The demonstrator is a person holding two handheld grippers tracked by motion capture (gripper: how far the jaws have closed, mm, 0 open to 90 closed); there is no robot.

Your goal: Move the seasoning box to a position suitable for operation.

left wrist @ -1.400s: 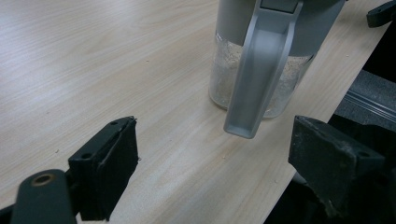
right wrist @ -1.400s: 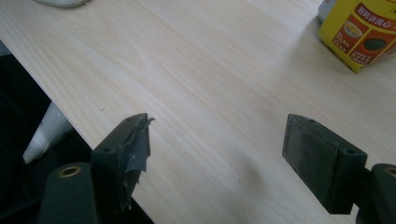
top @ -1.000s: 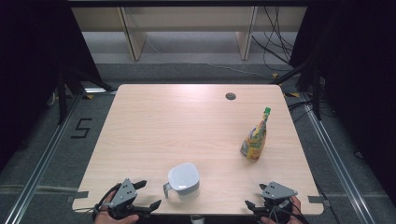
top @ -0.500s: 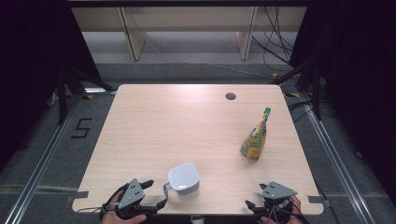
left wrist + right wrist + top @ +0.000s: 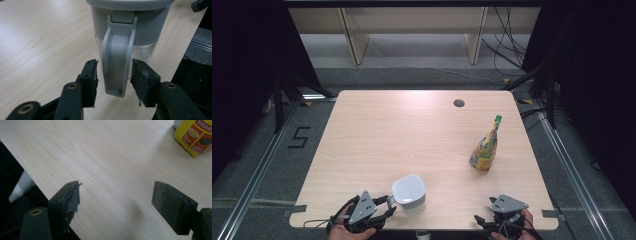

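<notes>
Still short of contact, the left gripper [image 5: 113, 75] has just been closing, jaws either side of the handle [image 5: 117, 65] of the jug [image 5: 408, 192] at the desk's [image 5: 412, 130] near edge; an off-centre pinch could twist or tip it, while the right gripper [image 5: 116, 200] rests spread.

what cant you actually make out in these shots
- Jug: in the left gripper view the top edge cuts off its lid, and the handle hides the clear part, so its contents cannot be told.
- Left gripper: jaws just closing around the handle; small gaps show, contact unsure.
- Pouch: cut by the right gripper view's corner; in the high view its print is too small.
</notes>
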